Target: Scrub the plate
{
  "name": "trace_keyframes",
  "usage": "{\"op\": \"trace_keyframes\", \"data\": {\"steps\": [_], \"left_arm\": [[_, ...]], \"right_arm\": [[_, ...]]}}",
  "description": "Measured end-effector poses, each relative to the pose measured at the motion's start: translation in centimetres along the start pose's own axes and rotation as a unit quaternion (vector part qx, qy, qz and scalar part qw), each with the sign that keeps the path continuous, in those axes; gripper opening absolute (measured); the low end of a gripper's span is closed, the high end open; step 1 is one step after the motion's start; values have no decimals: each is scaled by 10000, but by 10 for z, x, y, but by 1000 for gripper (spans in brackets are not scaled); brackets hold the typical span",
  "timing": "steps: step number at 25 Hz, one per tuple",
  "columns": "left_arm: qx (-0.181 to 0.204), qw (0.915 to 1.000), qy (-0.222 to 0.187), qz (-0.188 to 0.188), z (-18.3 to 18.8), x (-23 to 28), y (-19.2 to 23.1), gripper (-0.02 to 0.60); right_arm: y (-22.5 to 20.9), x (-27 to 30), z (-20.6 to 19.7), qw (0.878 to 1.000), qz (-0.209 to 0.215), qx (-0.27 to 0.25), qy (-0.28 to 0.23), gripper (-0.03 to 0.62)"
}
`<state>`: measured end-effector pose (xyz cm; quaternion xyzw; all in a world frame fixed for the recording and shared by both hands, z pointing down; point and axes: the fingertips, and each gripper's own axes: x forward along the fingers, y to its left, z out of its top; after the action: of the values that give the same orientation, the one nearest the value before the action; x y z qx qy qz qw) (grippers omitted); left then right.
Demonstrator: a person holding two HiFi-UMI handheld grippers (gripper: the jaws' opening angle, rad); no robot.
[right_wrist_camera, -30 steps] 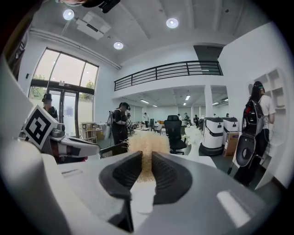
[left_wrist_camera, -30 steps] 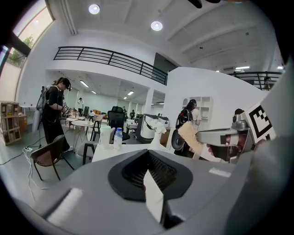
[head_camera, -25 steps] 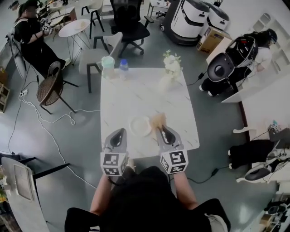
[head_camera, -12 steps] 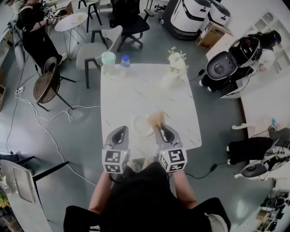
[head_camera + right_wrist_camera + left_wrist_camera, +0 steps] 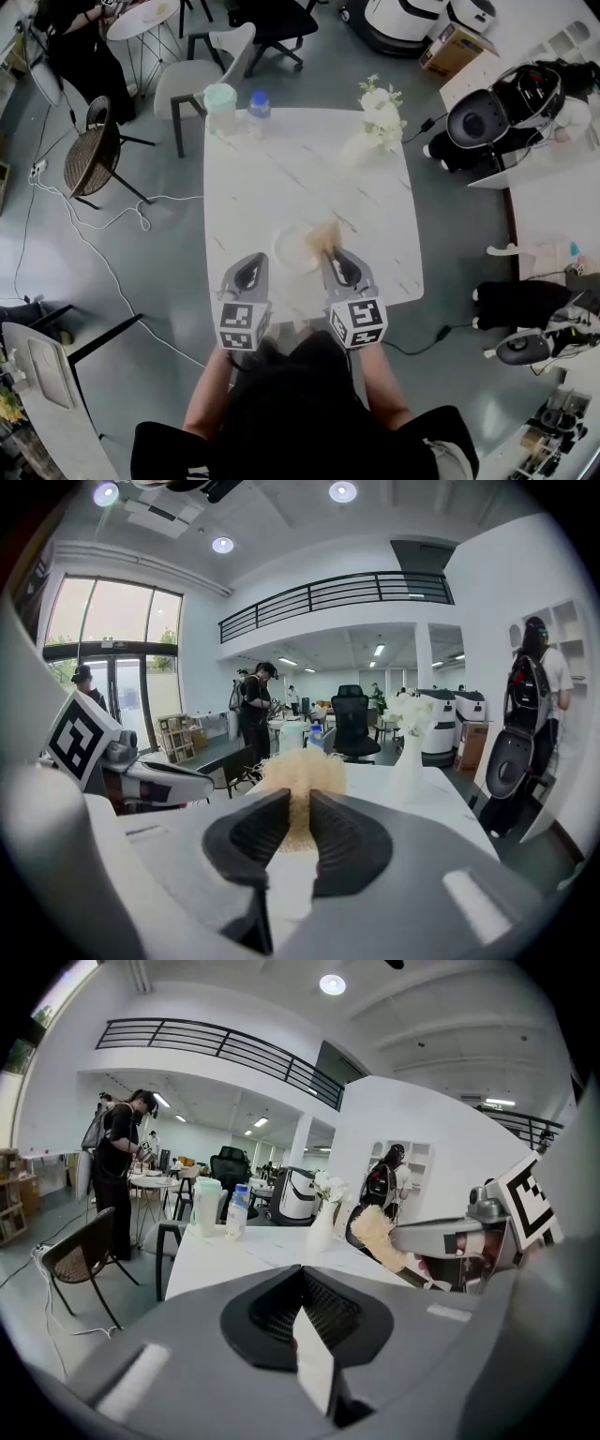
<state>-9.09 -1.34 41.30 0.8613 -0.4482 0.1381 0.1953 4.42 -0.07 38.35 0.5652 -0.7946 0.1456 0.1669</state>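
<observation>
Head view: my left gripper has its jaws pressed together on nothing, with the plate just ahead and to its right. My right gripper clamps the tan scrubber. Its long axis runs along the jaws and its fluffy head points forward at the plate's right edge.

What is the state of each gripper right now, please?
Left gripper: closed, empty.
Right gripper: closed on the tan scrubber.

Left hand-held gripper jaws together, empty; right hand-held gripper clamped on scrubber; both forearms forward.
</observation>
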Motion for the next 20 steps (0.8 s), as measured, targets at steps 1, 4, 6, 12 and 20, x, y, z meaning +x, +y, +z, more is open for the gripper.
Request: {"op": "trace_keyframes", "data": {"steps": [1, 4, 6, 12, 20], "left_arm": [[-15, 10000, 58, 15, -4, 4, 1, 8], [-63, 9997, 239, 79, -20, 20, 2, 8], [-71, 9993, 364, 106, -30, 30, 0, 8], [-148, 9976, 652, 181, -58, 53, -4, 8], [-277, 9937, 1021, 364, -98, 78, -1, 8]], "right_arm": [[-1, 4, -4, 10000, 35, 26, 50, 69], [-8, 15, -16, 9997, 122, 75, 178, 69], [-12, 22, -24, 9995, 182, 85, 253, 69], [-26, 41, -53, 9982, 331, 126, 484, 69], [-33, 62, -89, 9954, 566, 149, 754, 69]]}}
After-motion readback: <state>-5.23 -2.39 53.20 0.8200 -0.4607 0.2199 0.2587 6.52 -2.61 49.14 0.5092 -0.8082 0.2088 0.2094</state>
